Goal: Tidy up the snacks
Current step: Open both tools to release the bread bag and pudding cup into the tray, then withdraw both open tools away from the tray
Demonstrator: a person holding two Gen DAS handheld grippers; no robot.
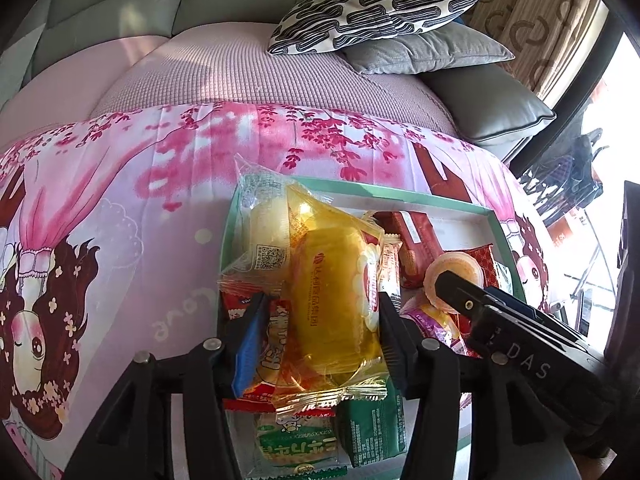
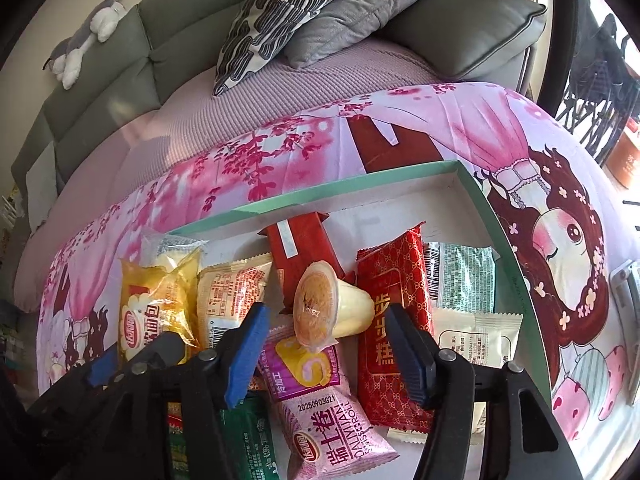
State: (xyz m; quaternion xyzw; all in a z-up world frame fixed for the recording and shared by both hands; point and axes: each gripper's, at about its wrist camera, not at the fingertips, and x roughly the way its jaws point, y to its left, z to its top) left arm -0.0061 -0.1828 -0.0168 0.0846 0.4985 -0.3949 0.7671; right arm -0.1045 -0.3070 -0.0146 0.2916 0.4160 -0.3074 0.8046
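Note:
A green-rimmed white tray (image 1: pixel 400 194) (image 2: pixel 312 196) lies on a pink cartoon cloth and holds several snack packets. My left gripper (image 1: pixel 320 304) is open, its fingers on either side of a yellow bread packet (image 1: pixel 332 300), which also shows in the right wrist view (image 2: pixel 156 304). My right gripper (image 2: pixel 324 316) is open just over a pink Swiss roll packet (image 2: pixel 320 392), with a jelly cup (image 2: pixel 320 308) lying on its side between the fingertips. In the left wrist view the right gripper is the black body beside the jelly cup (image 1: pixel 452 272).
Red packets (image 2: pixel 394 312) (image 2: pixel 298 246), a white packet (image 2: pixel 476 336), a silver-green packet (image 2: pixel 464 276) and green packets (image 1: pixel 372 424) fill the tray. A grey sofa (image 2: pixel 120 52) with patterned (image 1: pixel 372 12) and grey cushions stands behind. A window is on the right.

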